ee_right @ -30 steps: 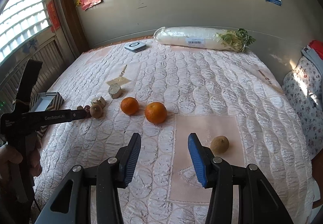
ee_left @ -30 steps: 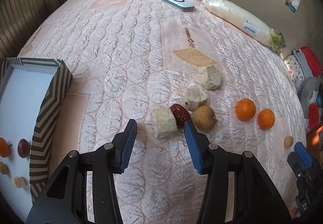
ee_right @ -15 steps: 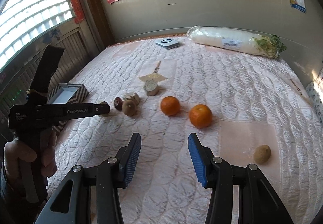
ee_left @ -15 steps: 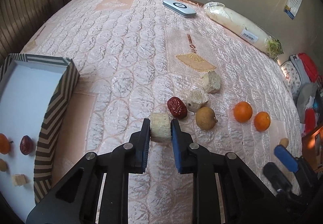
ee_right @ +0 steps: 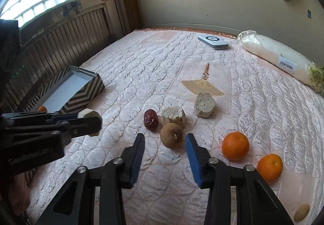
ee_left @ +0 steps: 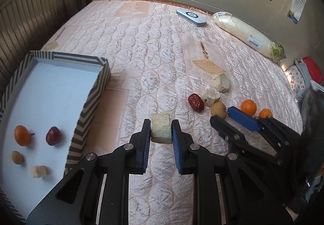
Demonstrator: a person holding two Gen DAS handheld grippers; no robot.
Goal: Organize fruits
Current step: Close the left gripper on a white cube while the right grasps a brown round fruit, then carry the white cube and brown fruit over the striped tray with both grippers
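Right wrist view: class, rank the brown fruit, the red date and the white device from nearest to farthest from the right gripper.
1. Brown fruit, just ahead of the right gripper, between its fingers.
2. Red date, beyond, left.
3. White device, far end of the bed.

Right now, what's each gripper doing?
Left gripper: shut on the pale cut chunk.
Right gripper: open, jaws just closing around the brown round fruit, not yet pressing it.
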